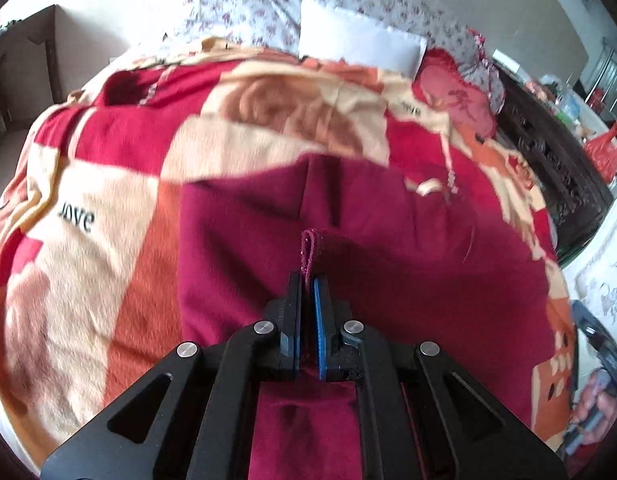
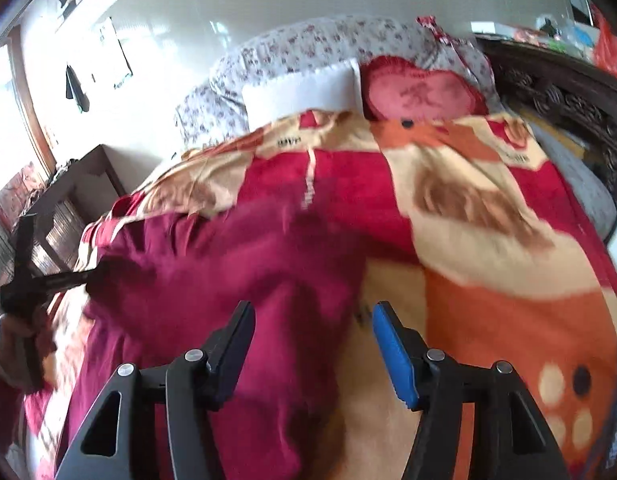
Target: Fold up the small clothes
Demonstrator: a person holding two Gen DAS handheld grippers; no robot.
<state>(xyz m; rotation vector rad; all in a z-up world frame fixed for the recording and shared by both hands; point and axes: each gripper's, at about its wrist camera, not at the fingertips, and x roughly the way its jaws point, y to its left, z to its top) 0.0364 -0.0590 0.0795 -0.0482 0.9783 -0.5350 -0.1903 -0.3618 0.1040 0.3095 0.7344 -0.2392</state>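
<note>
On the bed, left hand-held gripper (image 1: 308, 276) clamped on maroon garment (image 1: 388, 264) hem; right hand-held gripper (image 2: 314, 320) apart, empty, garment's edge just below-left.

The left gripper (image 1: 308, 280) points steeply downward with its jaws closed flat together, pinching a hem of the maroon garment (image 1: 388, 248). Seen from the right, a hand (image 2: 12, 344) grips its handle low at the left edge. The right gripper (image 2: 314, 312) also angles downward, jaws standing apart with nothing pressed between the fingers (image 2: 392, 352).
</note>
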